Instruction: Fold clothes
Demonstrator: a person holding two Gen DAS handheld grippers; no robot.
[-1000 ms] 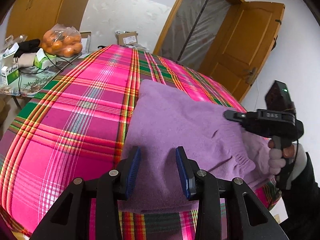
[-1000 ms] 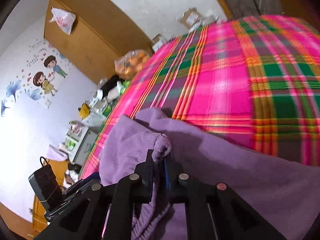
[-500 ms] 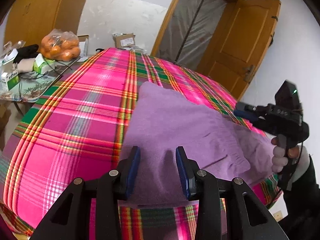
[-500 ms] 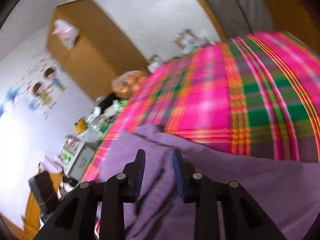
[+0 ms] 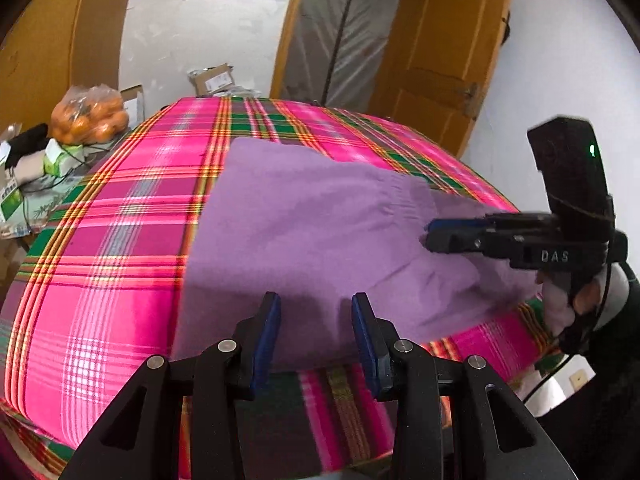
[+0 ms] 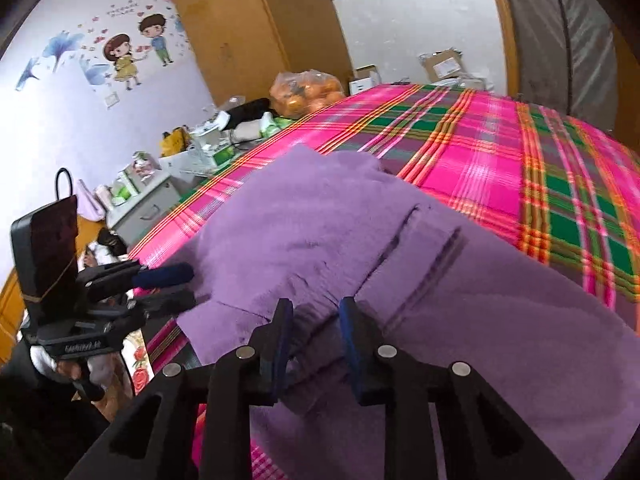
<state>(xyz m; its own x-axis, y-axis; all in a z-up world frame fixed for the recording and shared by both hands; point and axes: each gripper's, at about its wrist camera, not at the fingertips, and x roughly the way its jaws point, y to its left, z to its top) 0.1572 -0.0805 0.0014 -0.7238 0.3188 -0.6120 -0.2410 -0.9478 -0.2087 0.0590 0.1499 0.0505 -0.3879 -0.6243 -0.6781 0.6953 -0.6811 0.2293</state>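
Observation:
A purple sweater [image 5: 304, 216] [image 6: 320, 232] lies on the pink plaid bed cover [image 5: 120, 240] [image 6: 500, 168], one sleeve laid across its body. My left gripper [image 5: 314, 300] [image 6: 190, 286] hovers open over the sweater's near edge, nothing between its blue pads. At the sweater's right side, my right gripper [image 6: 316, 308] [image 5: 430, 234] is just above the cloth. Its jaws are closing, with a low ridge of the sweater below the gap, and the pads do not press on it. A hand holds its handle.
A bag of oranges [image 5: 90, 116] [image 6: 308, 92] and a cluttered side table [image 5: 24, 184] stand beyond the bed's left side. Cardboard boxes [image 5: 212, 78] sit at the far end, by a wooden door [image 5: 436, 48]. A tall wardrobe [image 6: 256, 28] fills the corner.
My right gripper let go of the sleeve cuff it was shut on, opened and rolled; the sleeve now lies across the sweater. My left gripper drifted back a little, still open.

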